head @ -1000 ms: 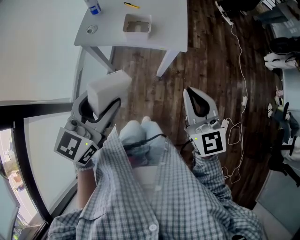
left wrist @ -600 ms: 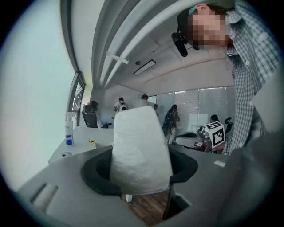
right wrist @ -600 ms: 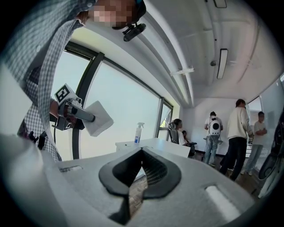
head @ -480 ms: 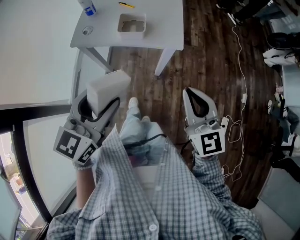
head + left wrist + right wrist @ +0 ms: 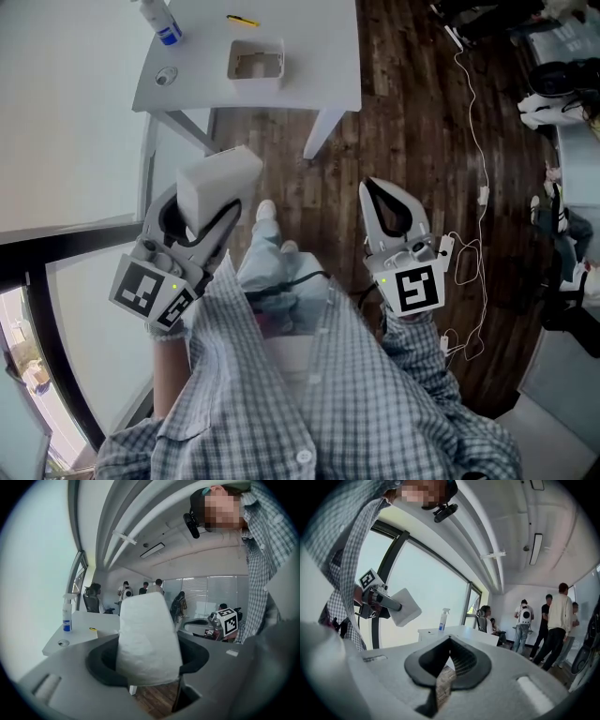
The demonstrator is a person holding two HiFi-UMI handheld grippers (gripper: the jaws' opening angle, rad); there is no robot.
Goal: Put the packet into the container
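Packet [image 5: 217, 181] is clamped in left gripper [image 5: 208, 214] at mid-left of frame, well apart from container [image 5: 255, 62] on table [image 5: 319, 56] at upper left. Right gripper [image 5: 373, 189] is clenched on nothing. Risk is judged: most of the packet projects past the jaws, so it could be levered loose or released short of the rim.

Bright window daylight, fisheye edges, near foreground blurred

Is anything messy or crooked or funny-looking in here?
Nothing is spilled or broken. The only untidy thing is a white cable lying in loose wiggles across the wooden floor on the right. The packet sits tilted in the left gripper, and the container on the table stands open side up.
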